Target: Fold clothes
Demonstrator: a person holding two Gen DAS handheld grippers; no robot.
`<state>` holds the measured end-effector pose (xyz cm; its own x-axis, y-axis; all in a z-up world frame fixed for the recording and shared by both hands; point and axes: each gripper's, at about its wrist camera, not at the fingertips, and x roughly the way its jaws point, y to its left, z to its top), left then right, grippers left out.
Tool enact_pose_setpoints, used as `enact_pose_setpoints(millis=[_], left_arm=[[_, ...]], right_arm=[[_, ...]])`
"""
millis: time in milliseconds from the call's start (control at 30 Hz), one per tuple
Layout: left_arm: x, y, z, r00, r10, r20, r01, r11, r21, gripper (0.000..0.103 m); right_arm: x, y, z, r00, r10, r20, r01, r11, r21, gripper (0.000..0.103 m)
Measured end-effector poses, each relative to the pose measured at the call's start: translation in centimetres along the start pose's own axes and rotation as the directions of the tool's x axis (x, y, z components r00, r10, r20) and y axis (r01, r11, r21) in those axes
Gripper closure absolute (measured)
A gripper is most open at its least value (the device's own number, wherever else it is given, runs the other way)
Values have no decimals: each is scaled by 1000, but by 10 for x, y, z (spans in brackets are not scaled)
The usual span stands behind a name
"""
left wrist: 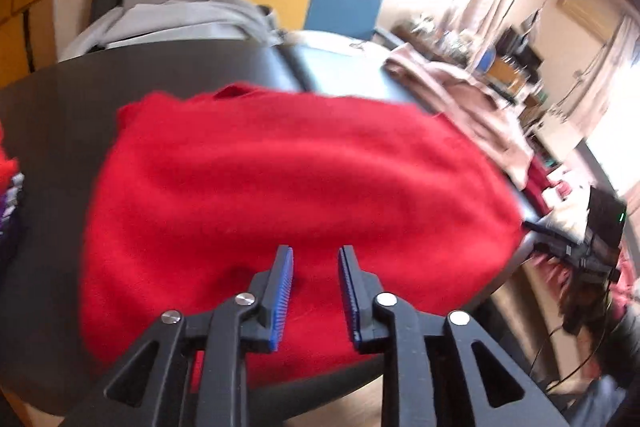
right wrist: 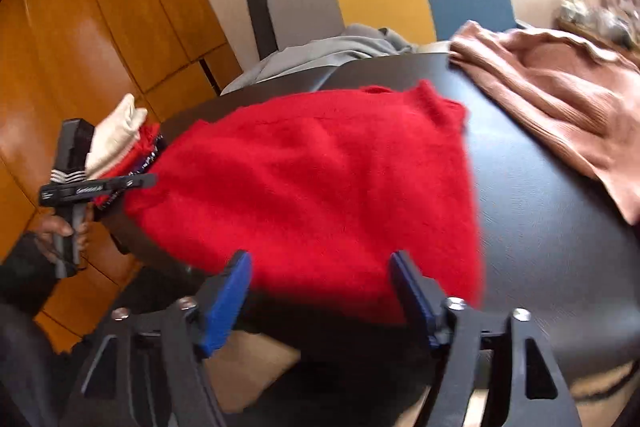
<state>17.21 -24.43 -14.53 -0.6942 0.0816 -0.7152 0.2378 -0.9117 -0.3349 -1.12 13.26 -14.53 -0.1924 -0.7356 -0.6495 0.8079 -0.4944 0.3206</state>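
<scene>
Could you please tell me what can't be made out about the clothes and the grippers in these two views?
- Left wrist view: motion blur hides the red sweater's knit and fold lines; the left gripper hides part of its near edge.
- Right wrist view: the pink garment is cut off by the right edge.
- Right wrist view: the stacked clothes are partly hidden behind the left gripper.

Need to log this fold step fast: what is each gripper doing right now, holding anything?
Left gripper: open, nothing between the fingers, red sweater beneath.
Right gripper: open wide, empty, over the sweater's near edge.
</scene>
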Motion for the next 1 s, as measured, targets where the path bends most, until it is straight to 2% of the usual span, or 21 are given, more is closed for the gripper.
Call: enact_pose_setpoints(millis=[33, 200, 267, 400, 500, 567, 667, 733, 800, 833, 1000], left_arm=[[8, -11, 7, 1000, -27, 1, 27, 1000, 9, 75], [52, -71, 43, 991, -132, -26, 134, 986, 102, 74], [67, -97, 57, 986, -165, -34, 168, 972, 161, 72], [101, -127, 79, 977, -190, -94, 207, 950, 232, 70], [119, -135, 89, 966, -215, -142, 244, 939, 240, 69], [132, -136, 91, 958, -216, -189, 260, 932, 253, 69], [150, -137, 91, 943, -205, -262, 278, 918, 282, 69], [154, -136, 85, 936, -197, -292, 290, 901, 321, 69], [152, -134, 84, 930, -210, -303, 311, 889, 336, 69], [151, -133, 84, 926, -217, -310, 319, 888, 332, 69], [147, -138, 84, 925, -216, -314, 324, 880, 349, 69]], right_arm=[[-10, -7, -4, 1000, 1, -5, -1, 1000, 14, 13], [-31, -38, -19, 1000, 24, -12, -23, 998, 61, 12], [-28, -49, -11, 999, 41, 16, -41, 997, 58, 10], [-9, -76, 9, 985, 169, 28, -171, 977, 129, 4], [10, -86, 23, 947, 321, 20, -321, 936, 148, 4], [21, -91, 28, 881, 474, 4, -467, 866, 181, 3], [35, -95, 33, 817, 571, -84, -542, 809, 228, 0], [36, -99, 35, 725, 675, -136, -632, 731, 257, 0], [37, -100, 36, 709, 663, -243, -619, 749, 238, 0], [37, -104, 36, 733, 619, -283, -581, 785, 215, 0], [41, -106, 50, 733, 636, -241, -603, 772, 202, 0]])
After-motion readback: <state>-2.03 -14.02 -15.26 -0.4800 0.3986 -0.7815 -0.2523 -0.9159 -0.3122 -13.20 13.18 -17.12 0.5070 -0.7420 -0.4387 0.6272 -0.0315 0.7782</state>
